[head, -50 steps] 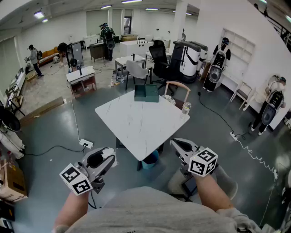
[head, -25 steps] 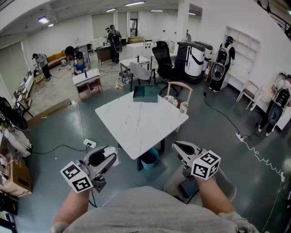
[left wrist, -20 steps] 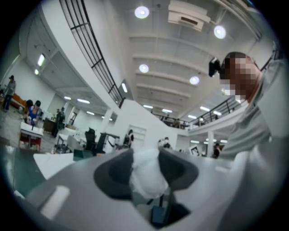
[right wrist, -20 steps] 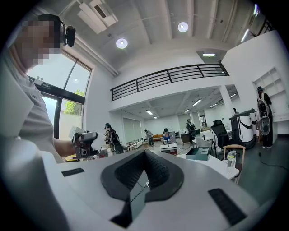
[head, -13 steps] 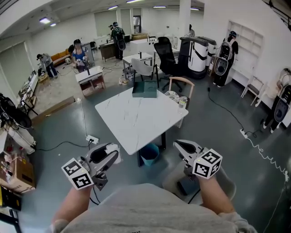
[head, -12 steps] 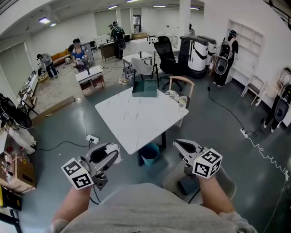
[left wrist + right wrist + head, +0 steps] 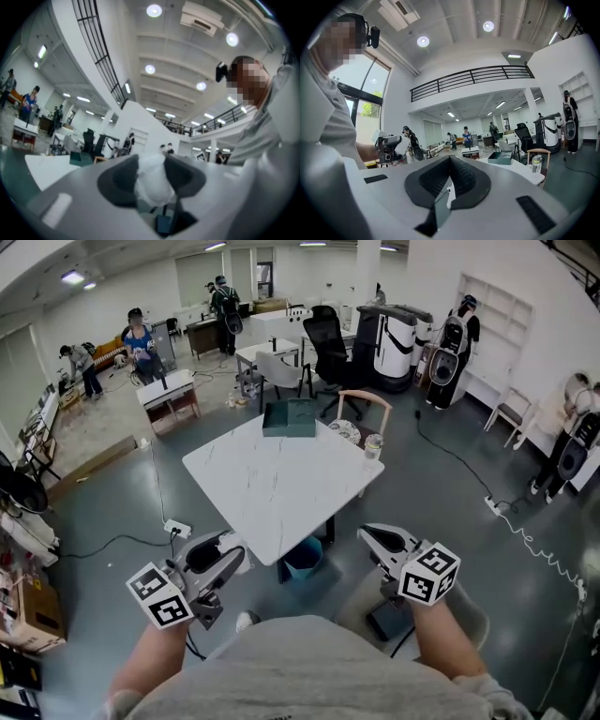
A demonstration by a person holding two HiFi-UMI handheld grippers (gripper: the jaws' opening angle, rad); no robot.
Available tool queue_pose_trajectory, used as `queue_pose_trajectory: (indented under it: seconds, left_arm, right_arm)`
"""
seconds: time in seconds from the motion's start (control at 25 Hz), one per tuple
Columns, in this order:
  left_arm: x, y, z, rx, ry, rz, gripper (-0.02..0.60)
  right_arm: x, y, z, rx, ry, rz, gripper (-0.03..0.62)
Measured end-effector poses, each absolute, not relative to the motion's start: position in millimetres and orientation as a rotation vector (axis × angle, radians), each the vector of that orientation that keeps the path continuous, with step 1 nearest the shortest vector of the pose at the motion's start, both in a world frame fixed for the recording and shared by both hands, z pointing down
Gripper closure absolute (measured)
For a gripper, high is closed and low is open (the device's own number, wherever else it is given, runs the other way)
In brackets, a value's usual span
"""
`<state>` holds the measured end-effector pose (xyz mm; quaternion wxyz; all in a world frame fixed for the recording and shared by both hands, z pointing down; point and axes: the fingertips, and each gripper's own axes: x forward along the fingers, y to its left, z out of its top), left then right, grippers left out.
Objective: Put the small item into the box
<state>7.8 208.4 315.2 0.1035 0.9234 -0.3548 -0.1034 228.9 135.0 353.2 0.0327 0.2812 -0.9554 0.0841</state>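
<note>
**A:** Where is the small item?

**B:** In the left gripper [image 7: 151,174]. Its 2 jaws are pressed onto a crumpled white lump, the small item [image 7: 152,185], which bulges out between the pads. It looks soft, so I'd judge a light pinch is enough to carry it.

**A:** And the right gripper [image 7: 450,164]?

**B:** Its jaws are brought together at the tips with nothing between them. It hangs low beside the other one, probably just kept out of the way.

**A:** How near is the box?

**B:** Not near. The green box [image 7: 289,418] sits at the far corner of the white table [image 7: 272,493] and looks open at the top. The person stands back from the table's near corner, both grippers low in front of the body (a blue bin [image 7: 303,559] shows under the table edge).

**A:** So which step is this?

**B:** The carry, I'd say. The item is gripped, but the approach to the box is not yet made.

**A:** Anything to avoid?

**B:** A jar [image 7: 372,447] and a plate [image 7: 345,432] stand near the box on its right, so coming in from the left looks cleaner.
</note>
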Motion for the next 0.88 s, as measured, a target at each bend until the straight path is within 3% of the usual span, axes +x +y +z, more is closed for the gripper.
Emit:
queue_pose_trajectory:
  seconds: [0.68, 0.88]
  left_arm:
    - [-168.0, 37.7, 321.0, 2.811, -0.791, -0.325, 0.402]
    - [-192.4, 2.7, 331.3, 2.801, -0.742, -0.334, 0.402]
  right_arm:
    - [57.4, -1.7, 337.6, 1.109, -2.833, 0.254, 0.586]
    - [32.3, -26.1, 341.2, 1.139, -2.798, 0.267, 0.586]
